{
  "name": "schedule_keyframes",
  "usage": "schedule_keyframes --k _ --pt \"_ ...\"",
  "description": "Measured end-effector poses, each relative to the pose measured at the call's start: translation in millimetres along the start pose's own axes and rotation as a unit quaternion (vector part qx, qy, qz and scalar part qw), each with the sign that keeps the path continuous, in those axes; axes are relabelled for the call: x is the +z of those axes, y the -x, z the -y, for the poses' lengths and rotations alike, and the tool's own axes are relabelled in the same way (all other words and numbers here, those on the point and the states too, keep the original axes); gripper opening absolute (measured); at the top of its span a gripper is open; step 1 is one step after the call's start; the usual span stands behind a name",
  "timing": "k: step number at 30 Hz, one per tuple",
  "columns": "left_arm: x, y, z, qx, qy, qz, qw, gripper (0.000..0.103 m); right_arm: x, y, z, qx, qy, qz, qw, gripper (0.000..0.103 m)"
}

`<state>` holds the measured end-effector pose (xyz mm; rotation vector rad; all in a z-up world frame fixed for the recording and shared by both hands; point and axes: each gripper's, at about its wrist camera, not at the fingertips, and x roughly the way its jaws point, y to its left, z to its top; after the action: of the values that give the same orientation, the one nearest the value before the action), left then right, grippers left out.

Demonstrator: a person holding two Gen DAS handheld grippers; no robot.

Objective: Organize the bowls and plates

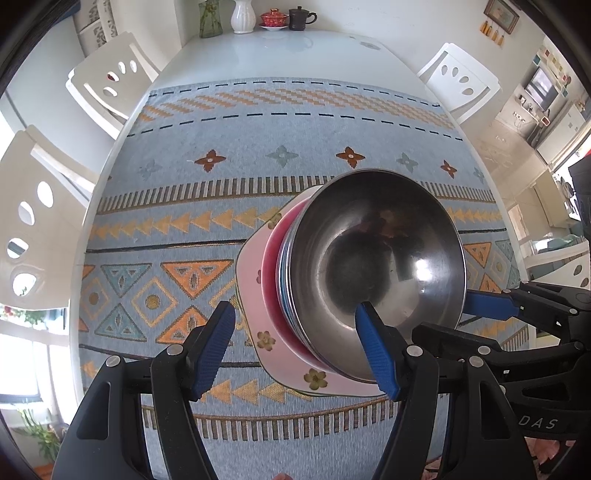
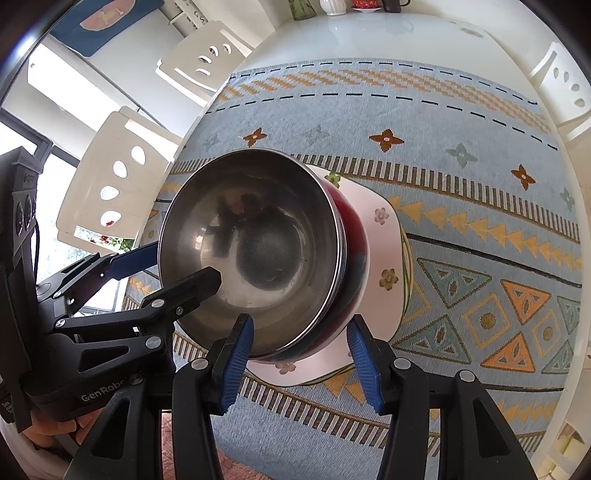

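Blue pads of the L tongs fill the bottom of the left wrist view, set fairly wide & gripping nothing. The left-hand pad stands clear over the cloth just beside the pink plate, its ribbed face bare. The right-hand pad reaches over the near rim of the steel bowl, so the edge of the stack sits between the two.

Stack is at centre-right of that frame, on the cloth, on the table. Pink flowered plate at the bottom, red bowl on it, steel bowl nested on top. A thin bluish layer shows between red & steel; can't tell what it is.

R tongs sit at bottom centre of the right wrist view, narrower than the L. The left-hand pad is at the steel bowl's near rim. The right-hand pad is outside the red bowl, over the pink plate. Bowl walls lie between the pads, but whether they press I can't tell.

In the same view the L tongs come in from the left edge, w/ one black finger inside the steel bowl & one blue finger outside it.

Top of the left wrist frame, at the far table end: white vase, red lidded cup, dark mug. White chairs stand at both sides.
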<state>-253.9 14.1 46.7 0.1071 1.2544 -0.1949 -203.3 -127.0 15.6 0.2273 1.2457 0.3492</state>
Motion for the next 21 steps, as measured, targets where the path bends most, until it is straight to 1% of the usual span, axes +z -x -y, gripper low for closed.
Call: schedule_keyframes --k 7,15,21 --pt "0.6 -2.0 -0.5 0.002 0.004 -0.003 1.0000 0.066 2.0 -1.6 1.7 0.001 0.000 -0.001 1.000 0.051" --pt "2.1 -7.8 -3.7 -0.008 0.008 -0.012 0.9999 0.066 4.6 -6.1 3.9 0.001 0.001 -0.010 1.000 0.051" --pt "4.6 -10.0 -2.2 0.001 0.001 -0.011 0.9999 0.066 6.6 -8.1 6.3 0.000 0.000 -0.014 1.000 0.051"
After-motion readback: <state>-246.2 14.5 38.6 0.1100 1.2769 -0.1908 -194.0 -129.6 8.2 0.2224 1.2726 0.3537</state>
